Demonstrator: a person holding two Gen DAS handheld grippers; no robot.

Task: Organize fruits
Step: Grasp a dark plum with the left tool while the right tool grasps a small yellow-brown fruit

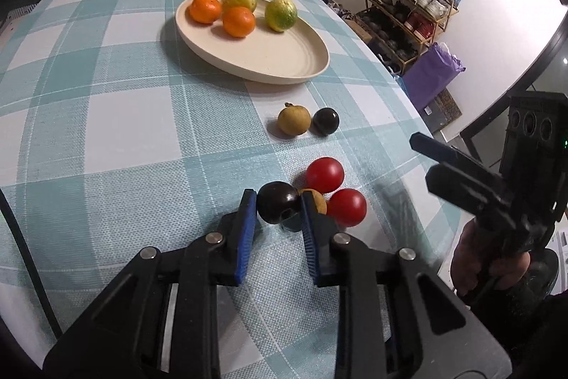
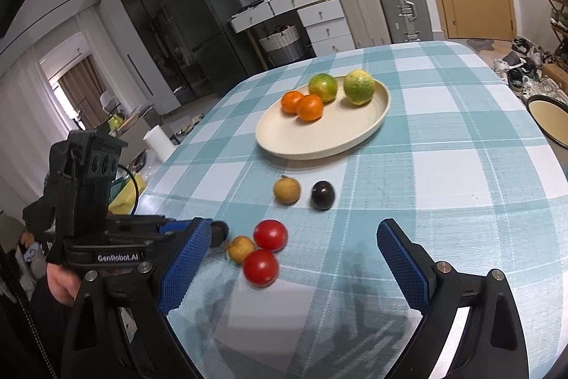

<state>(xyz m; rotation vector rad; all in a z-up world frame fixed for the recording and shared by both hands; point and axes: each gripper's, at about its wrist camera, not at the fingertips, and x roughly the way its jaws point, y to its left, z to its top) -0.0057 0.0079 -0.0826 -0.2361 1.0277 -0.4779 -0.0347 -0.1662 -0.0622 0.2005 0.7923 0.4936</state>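
A cream plate (image 1: 284,59) (image 2: 319,137) holds two oranges (image 1: 238,21) (image 2: 309,107) and two green citrus fruits (image 1: 280,14) (image 2: 359,87). On the checked cloth lie a tan longan (image 1: 293,119) (image 2: 287,190) beside a dark plum (image 1: 325,121) (image 2: 322,195), and nearer, two red tomatoes (image 1: 325,174) (image 2: 270,235), another longan (image 1: 316,199) (image 2: 241,248) and a second dark plum (image 1: 278,202) (image 2: 218,231). My left gripper (image 1: 278,201) has its fingers on both sides of that plum. My right gripper (image 2: 294,237) is open and empty above the tomatoes.
The checked table (image 1: 124,130) drops off at the right edge near the fruit cluster. A shoe rack (image 1: 408,9) and purple bag (image 1: 433,73) stand beyond it. A round stool (image 2: 550,119) sits off the table's right side.
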